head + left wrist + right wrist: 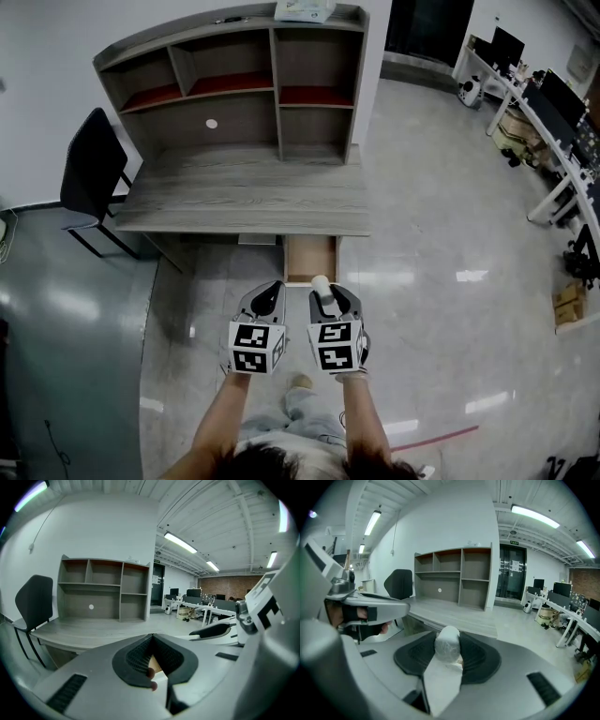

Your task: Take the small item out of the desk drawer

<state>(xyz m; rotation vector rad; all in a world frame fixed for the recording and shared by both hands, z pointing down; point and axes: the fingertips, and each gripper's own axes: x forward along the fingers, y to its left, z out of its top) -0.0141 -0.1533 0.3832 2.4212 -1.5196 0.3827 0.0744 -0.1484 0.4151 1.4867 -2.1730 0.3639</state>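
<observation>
A small white rounded item (321,284) (447,645) is clamped between the jaws of my right gripper (323,292) (448,654), held in the air in front of the desk. The desk drawer (309,259) stands pulled out under the right end of the grey desk (244,199), its wooden inside showing. My left gripper (267,293) (152,658) hovers beside the right one with its jaws closed together and nothing between them.
A grey hutch with shelves (234,84) stands on the desk's back. A black chair (89,178) sits at the desk's left. White office desks with monitors (539,112) line the far right. A cardboard box (568,302) lies on the floor at right.
</observation>
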